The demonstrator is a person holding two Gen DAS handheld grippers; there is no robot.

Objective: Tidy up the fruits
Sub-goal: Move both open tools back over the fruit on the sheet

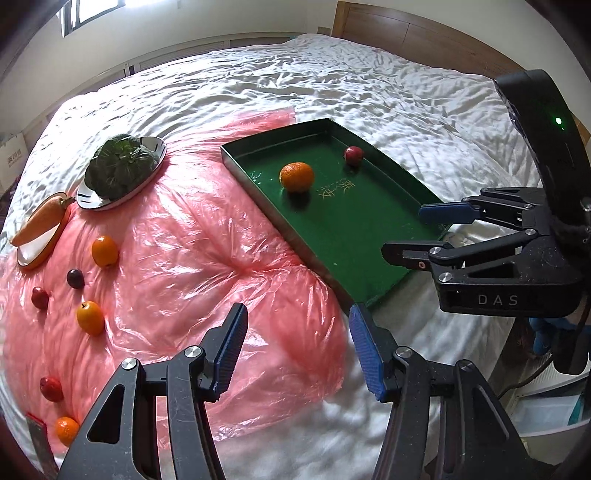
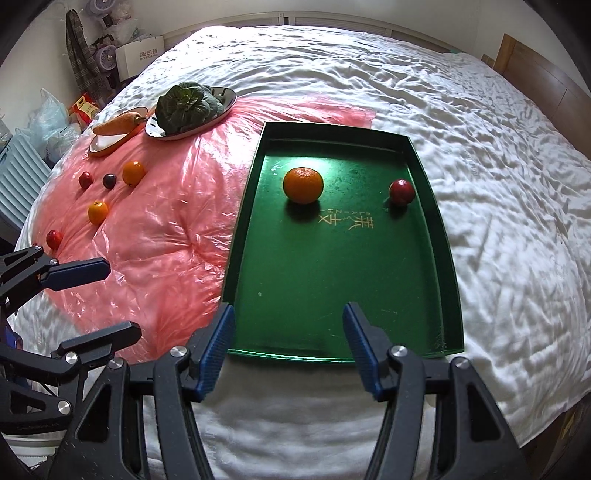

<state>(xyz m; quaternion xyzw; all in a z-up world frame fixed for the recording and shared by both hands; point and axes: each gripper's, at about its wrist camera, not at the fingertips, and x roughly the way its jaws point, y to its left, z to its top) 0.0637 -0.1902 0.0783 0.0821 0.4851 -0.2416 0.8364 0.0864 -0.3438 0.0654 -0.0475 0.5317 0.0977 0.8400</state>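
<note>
A green tray [image 2: 439,258] lies on the white bedsheet [image 2: 498,155], holding a mandarin [image 2: 303,185] near its far end and a red plum [image 2: 402,191] by its right wall, the two well apart. Beside it a pink plastic sheet [image 2: 177,221] carries a steel oval dish [image 2: 225,105] with a leafy green vegetable [image 2: 186,105], an orange-rimmed plate [image 2: 107,146] bearing a carrot [image 2: 116,123], and loose small oranges [image 2: 133,172] and plums [image 2: 85,180]. A wooden headboard [image 1: 406,33] stands behind. The right gripper [image 2: 288,332] hovers above the tray's near edge, tongs apart and empty. The left gripper [image 1: 297,334] hangs over the plastic sheet, likewise spread wide, gripping nothing.
</note>
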